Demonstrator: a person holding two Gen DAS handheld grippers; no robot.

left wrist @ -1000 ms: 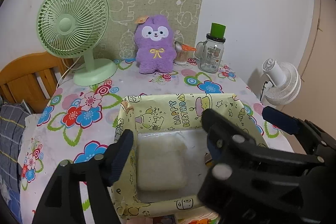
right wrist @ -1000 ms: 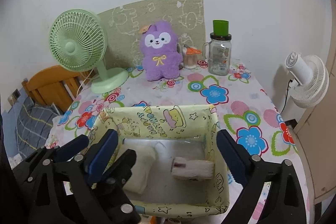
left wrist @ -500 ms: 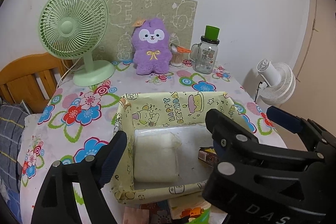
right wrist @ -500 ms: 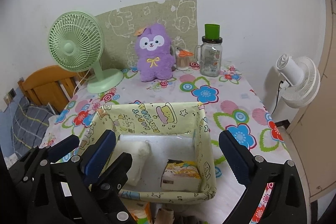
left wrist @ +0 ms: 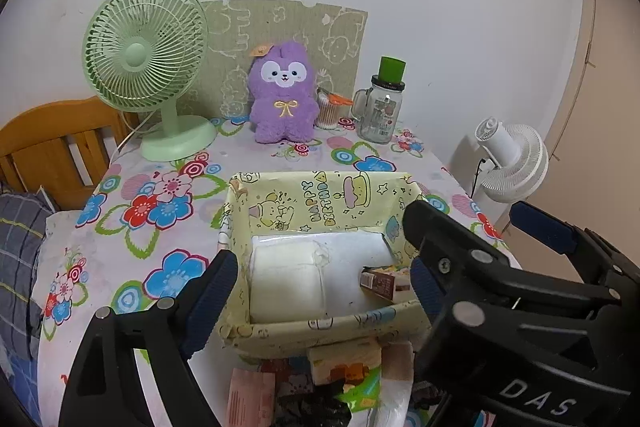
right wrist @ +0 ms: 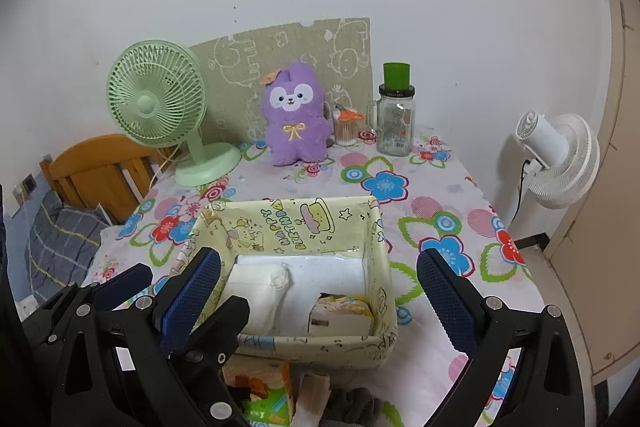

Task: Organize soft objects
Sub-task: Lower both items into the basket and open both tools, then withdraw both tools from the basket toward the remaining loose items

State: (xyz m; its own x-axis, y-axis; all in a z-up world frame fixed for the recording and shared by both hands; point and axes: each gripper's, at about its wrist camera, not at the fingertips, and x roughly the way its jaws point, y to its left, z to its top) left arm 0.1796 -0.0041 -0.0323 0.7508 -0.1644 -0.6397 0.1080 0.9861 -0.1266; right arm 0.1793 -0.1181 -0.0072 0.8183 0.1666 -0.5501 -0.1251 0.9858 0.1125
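Note:
A yellow cartoon-print fabric box [left wrist: 320, 193] [right wrist: 296, 223] sits mid-table. Inside lie a white soft pack [left wrist: 286, 279] [right wrist: 256, 291] on the left and a small tissue packet [left wrist: 386, 281] [right wrist: 340, 315] on the right. A loose pile of soft packets and cloths [left wrist: 340, 379] [right wrist: 280, 395] lies in front of the box. A purple plush [left wrist: 282, 95] [right wrist: 296, 119] sits at the back. My left gripper [left wrist: 316, 287] is open and empty, above the box's front. My right gripper [right wrist: 320, 291] is open and empty, straddling the box.
A green desk fan [left wrist: 148, 59] [right wrist: 160, 107] stands back left, a glass jar with green lid [left wrist: 382, 103] [right wrist: 396, 115] and a cotton-swab cup [right wrist: 346, 129] back right. A white fan [right wrist: 556, 159] stands off the table's right edge. A wooden chair [left wrist: 52, 143] is left.
Both grippers have pulled back and up from the box. The pile of packets in front of the box has come into view. The tissue packet now lies in the box's right half.

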